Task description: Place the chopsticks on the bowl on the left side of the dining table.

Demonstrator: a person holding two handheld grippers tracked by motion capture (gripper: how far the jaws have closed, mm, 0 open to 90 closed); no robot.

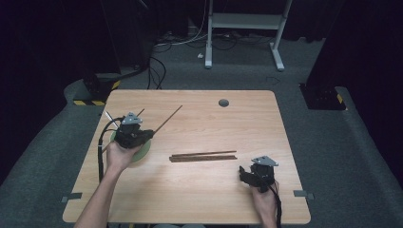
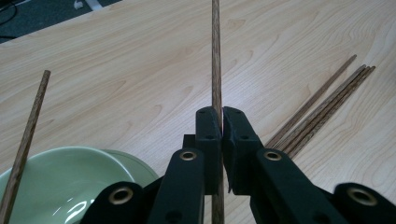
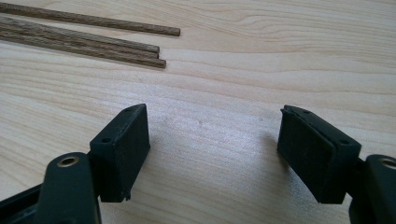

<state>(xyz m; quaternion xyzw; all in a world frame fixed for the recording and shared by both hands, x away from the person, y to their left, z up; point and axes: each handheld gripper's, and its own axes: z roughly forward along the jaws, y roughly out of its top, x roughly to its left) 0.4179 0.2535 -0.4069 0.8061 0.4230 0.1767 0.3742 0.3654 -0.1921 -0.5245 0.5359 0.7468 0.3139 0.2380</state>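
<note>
Between the pressed-together jaws of the left gripper [image 2: 222, 116], a brown wooden chopstick [image 2: 216, 56] was clamped, its shaft running straight out past the jaw tips and up over the light wooden table [image 2: 140, 70]. In the high view the same chopstick [image 1: 167, 119] slanted up and away from the left gripper [image 1: 134, 134] toward the far side of the table [image 1: 199, 190], lifted off the wood. Just below and beside that gripper stood a pale green bowl [image 2: 51, 182], its rim showing at the person's left hand [image 1: 119, 156] in the high view, and a second chopstick [image 2: 25, 140] leaned in the bowl with its free end pointing up and outward. Farther toward the middle of the table, a small bundle of chopsticks [image 1: 204, 156] lay flat, side by side and touching along their lengths, well apart from the bowl. The right gripper [image 3: 212, 149] rested near the table's near right edge, its jaws spread wide with nothing but bare wood between them; the ends of the lying chopsticks [image 3: 112, 46] lay ahead of it, apart from its pads. In the high view the right gripper [image 1: 259, 175] sat in the person's right hand [image 1: 266, 202], just to the right of the bundle.
</note>
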